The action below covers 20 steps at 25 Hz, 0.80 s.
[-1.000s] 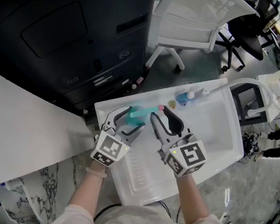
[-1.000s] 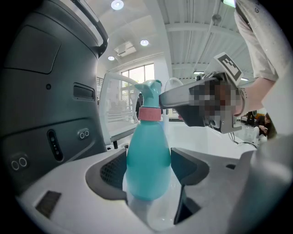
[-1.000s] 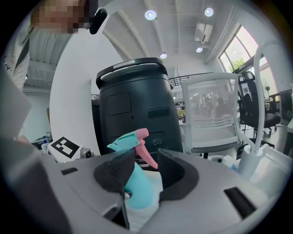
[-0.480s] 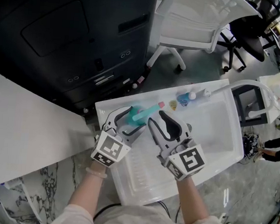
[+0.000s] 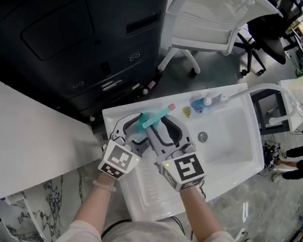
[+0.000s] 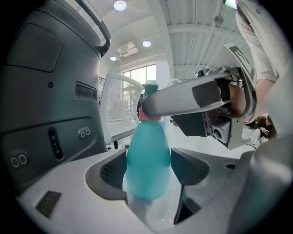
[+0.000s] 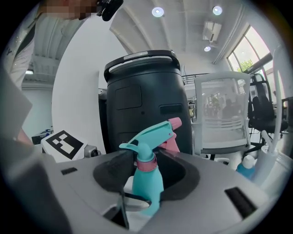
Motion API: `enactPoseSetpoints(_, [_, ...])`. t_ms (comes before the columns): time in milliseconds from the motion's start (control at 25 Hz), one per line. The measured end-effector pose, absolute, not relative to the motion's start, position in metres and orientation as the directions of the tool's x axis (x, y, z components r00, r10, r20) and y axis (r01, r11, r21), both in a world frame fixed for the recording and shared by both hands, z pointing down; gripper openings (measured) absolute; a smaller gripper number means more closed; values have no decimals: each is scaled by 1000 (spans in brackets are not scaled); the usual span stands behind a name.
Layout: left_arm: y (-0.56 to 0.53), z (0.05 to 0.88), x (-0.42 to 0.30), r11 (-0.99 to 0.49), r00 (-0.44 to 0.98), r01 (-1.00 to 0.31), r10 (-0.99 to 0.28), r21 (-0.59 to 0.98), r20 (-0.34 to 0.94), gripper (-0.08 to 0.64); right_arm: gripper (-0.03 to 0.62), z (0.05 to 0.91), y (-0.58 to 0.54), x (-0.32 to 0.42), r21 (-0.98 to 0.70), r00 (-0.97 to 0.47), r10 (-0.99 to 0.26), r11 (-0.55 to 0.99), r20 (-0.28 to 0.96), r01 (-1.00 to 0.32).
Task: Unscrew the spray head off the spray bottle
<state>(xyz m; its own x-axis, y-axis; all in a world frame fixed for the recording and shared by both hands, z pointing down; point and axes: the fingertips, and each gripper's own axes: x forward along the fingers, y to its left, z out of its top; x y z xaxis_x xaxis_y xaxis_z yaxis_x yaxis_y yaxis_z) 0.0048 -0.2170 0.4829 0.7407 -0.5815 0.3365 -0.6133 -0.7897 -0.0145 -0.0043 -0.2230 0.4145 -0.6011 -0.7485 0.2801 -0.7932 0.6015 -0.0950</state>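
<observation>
1. The white sink [image 5: 230, 130] is the main container. The spray bottle [image 5: 152, 119] stands upright over its near-left part, and both tools meet there
2. Well apart from that bottle, by the sink's far rim, stands a small blue bottle [image 5: 197, 104] with a white cap, and just beside it lies a small yellow thing [image 5: 186, 111]. The drain [image 5: 203, 136] sits in the bare floor of the basin
3. The spray bottle's body is opaque teal, so I cannot tell whether it holds anything. Its spray head [image 7: 149, 135] is on, joined at a pink collar [image 7: 147, 164], with a pink nozzle [image 7: 174, 122] at the tip
4. The left tool [image 6: 147, 169] is closed on the bottle's teal body: in the left gripper view a dark pad lies against each flank of it, low down, and the bottle stands straight between them
5. The right tool [image 7: 149, 167] has just been opening its jaws, which now stand at middling width with the spray head's neck and pink collar between them. The pads sit close on either side, but I see no firm press
6. From the left gripper view, a grey jaw of the right tool crosses in front of the bottle's neck at collar height
7. Behind the sink stands a large dark unit [image 7: 142, 91] with a closed lid, its inside hidden, and beside it a white office chair [image 5: 218, 18]
</observation>
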Motion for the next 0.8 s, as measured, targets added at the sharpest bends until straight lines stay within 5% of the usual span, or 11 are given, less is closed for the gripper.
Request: enactPoseSetpoints(800, [-218,484,5,-793,744,-609,-578,-16,335,305,137,381,-222,-5,-60,-660,-736,660,149,-749])
